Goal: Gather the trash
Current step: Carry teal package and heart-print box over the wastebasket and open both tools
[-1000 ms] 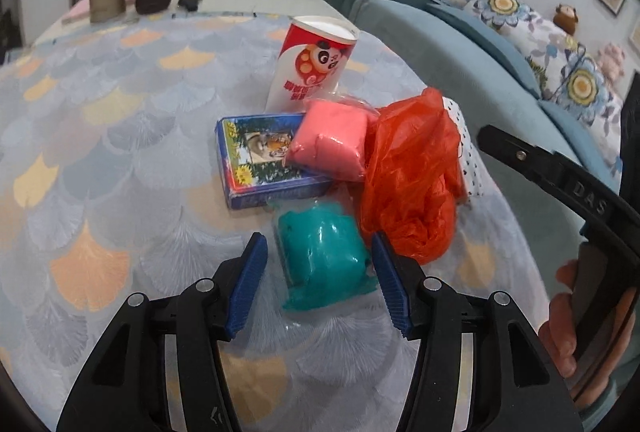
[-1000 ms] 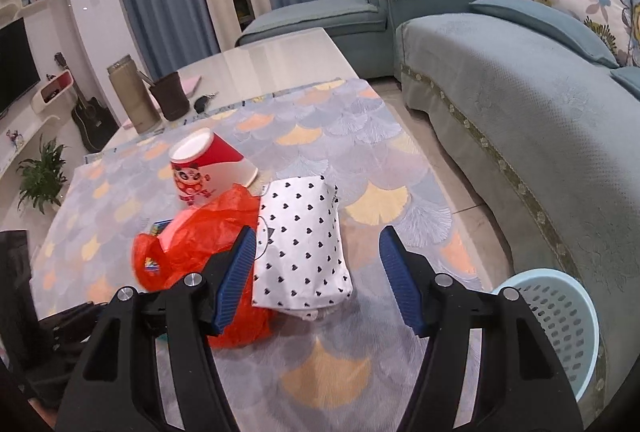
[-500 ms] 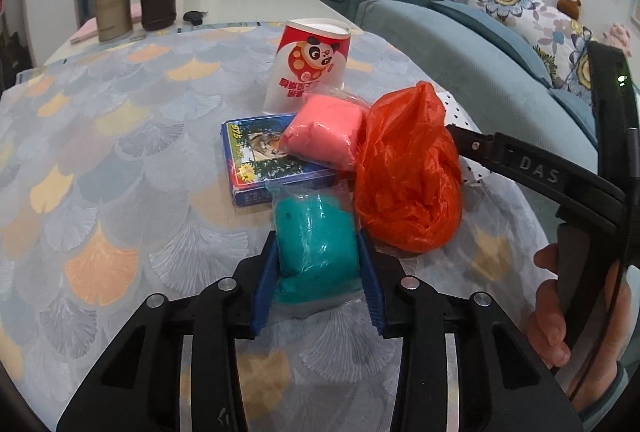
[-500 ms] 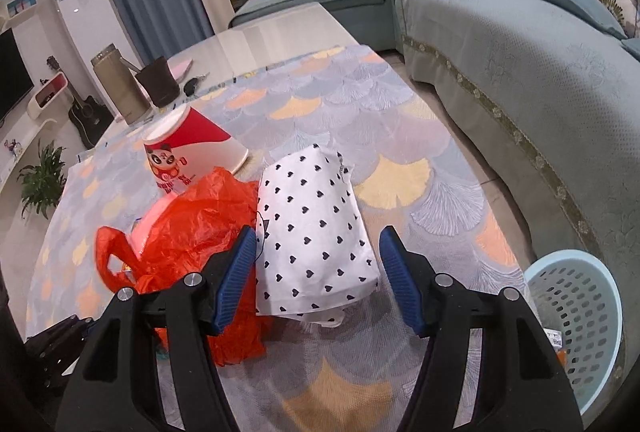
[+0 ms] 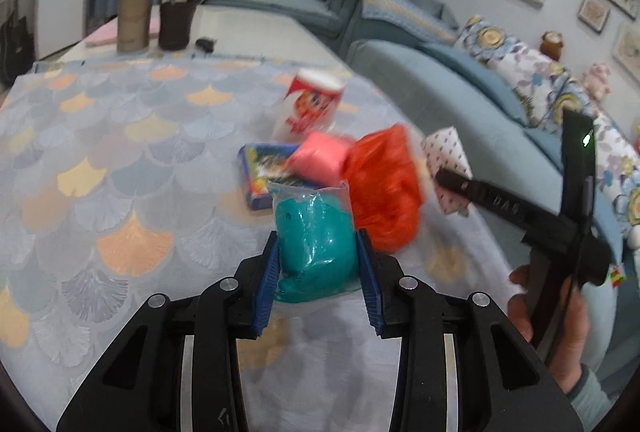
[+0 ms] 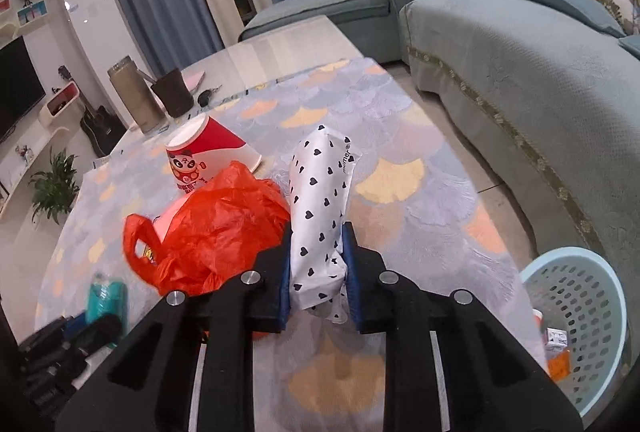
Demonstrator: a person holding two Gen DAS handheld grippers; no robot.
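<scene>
My left gripper (image 5: 318,264) is shut on a teal lump in clear plastic wrap (image 5: 316,244) and holds it just above the table. My right gripper (image 6: 318,264) is shut on a white tissue pack with black hearts (image 6: 320,207), lifted and tilted; that pack also shows in the left wrist view (image 5: 446,161). On the table lie a crumpled orange plastic bag (image 6: 216,228), a pink wrapped lump (image 5: 318,155), a blue card box (image 5: 262,175) and a tipped red-and-white paper cup (image 6: 204,155).
A light blue plastic basket (image 6: 576,316) stands on the floor at the right of the table, with a few small items inside. A tan flask (image 5: 134,5) and a dark cup (image 5: 174,23) stand at the table's far end. A blue sofa (image 6: 520,63) runs along the right.
My left gripper closed on the teal lump and raised it. My right gripper closed on the heart-print pack and lifted it off the table.
</scene>
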